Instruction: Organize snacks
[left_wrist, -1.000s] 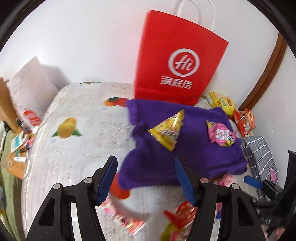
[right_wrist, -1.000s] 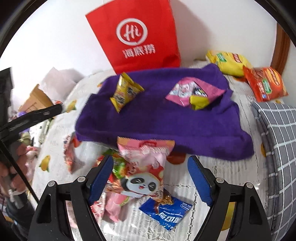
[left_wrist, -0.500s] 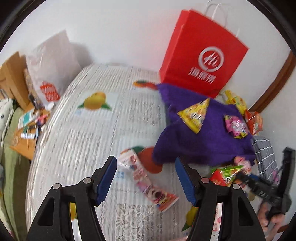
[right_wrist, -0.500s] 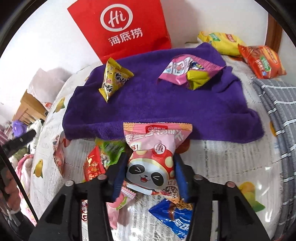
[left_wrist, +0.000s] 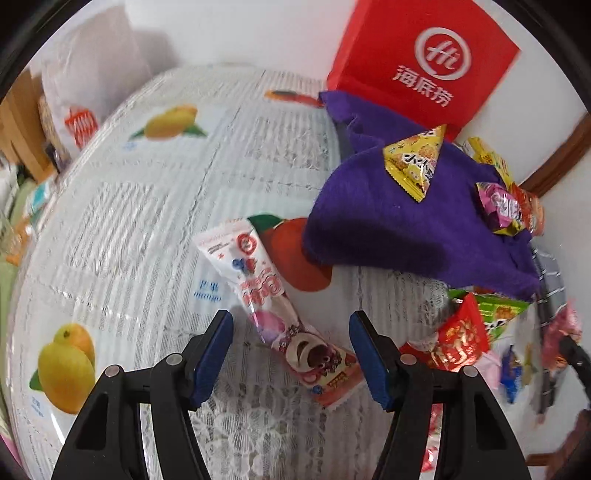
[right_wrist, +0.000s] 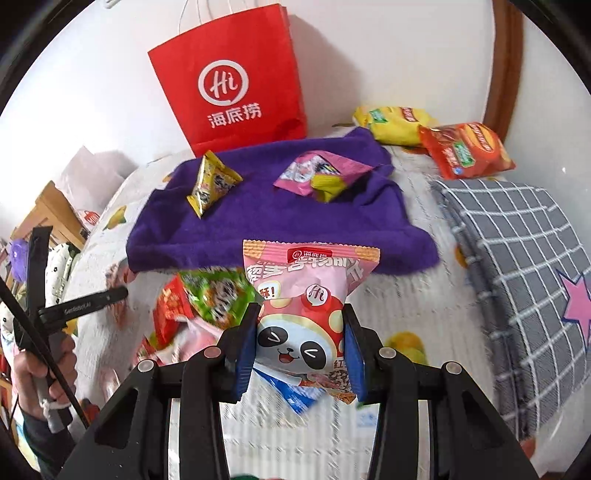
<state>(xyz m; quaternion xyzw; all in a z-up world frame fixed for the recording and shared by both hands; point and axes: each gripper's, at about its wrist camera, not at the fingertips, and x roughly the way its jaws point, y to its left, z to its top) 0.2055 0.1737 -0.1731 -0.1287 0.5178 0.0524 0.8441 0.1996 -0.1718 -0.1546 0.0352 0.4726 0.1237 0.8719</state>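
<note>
Pink crinkly foil, printed with a cartoon panda, fills the right gripper (right_wrist: 301, 345): its blue pads have just been closing and now pinch the panda snack packet (right_wrist: 308, 295) by its lower half, above the heap of loose packets (right_wrist: 192, 306) on the fruit-print tablecloth (right_wrist: 406, 314). To do this well, the carry to the purple towel (right_wrist: 266, 221) likely wants a steady clamp and a flat set-down clear of the yellow packet (right_wrist: 212, 182). The left gripper (left_wrist: 290, 350) stands half open, empty, over a long pink-and-white sachet (left_wrist: 273, 306). The red paper bag (right_wrist: 232, 77) reads "Hi 海底捞"; the panda packet repeats that logo.
</note>
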